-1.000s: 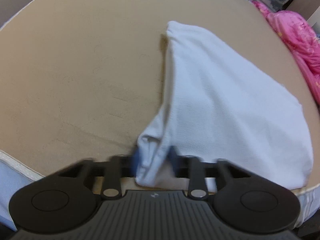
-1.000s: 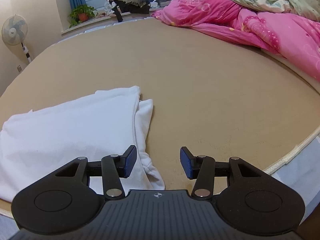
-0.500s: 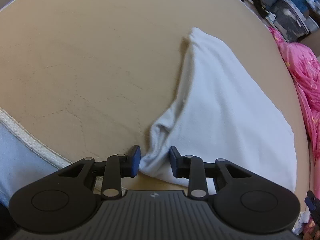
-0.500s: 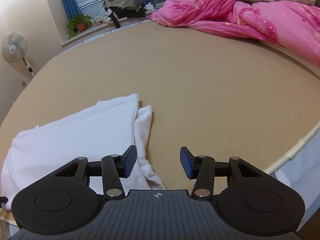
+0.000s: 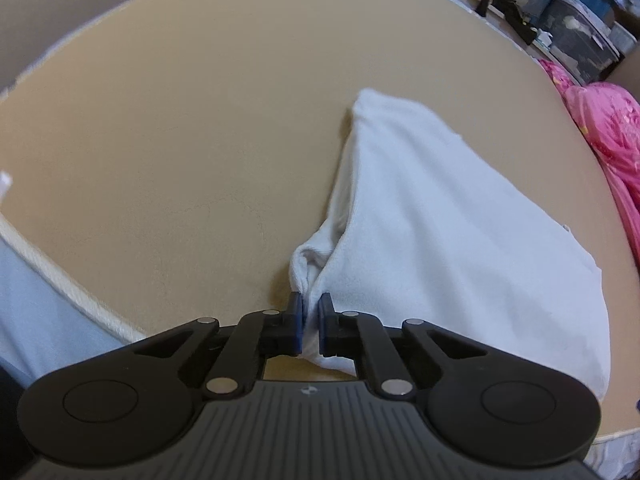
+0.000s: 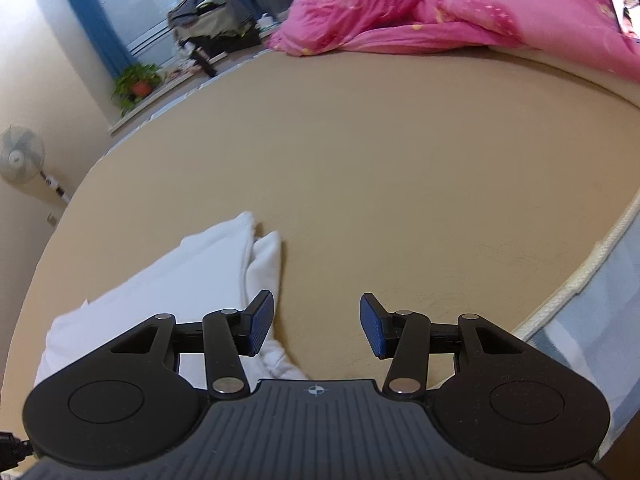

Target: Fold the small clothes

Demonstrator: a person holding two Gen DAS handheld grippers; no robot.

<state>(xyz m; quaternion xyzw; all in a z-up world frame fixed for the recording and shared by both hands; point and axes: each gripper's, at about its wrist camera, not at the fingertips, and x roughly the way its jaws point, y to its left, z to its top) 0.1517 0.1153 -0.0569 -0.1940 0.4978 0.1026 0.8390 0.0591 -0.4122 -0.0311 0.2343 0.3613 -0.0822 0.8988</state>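
Tongs first: your left tongs (image 5: 310,322) clench a thin pinch of the white garment's (image 5: 440,240) corner at six o'clock on the bed (image 5: 180,128); your right tongs (image 6: 317,326) hang released. Lift quickly and that slim bite may slip, collapsing the fold.

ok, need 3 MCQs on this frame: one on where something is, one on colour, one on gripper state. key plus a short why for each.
1. Where does the pink quilt lie, in the right wrist view?
A. at the bed's far end
B. under the white garment
C. on the floor

2. What colour is the garment being folded?
A. grey
B. white
C. pink

3. How does the left gripper stand?
A. wide open over bare sheet
B. out of view
C. shut on a corner of the garment

Key:
1 A: the pink quilt is heaped beyond the tan sheet.
2 B: the garment is plain white.
3 C: the left gripper has just closed, with cloth pinched between its pads; the right gripper is open.
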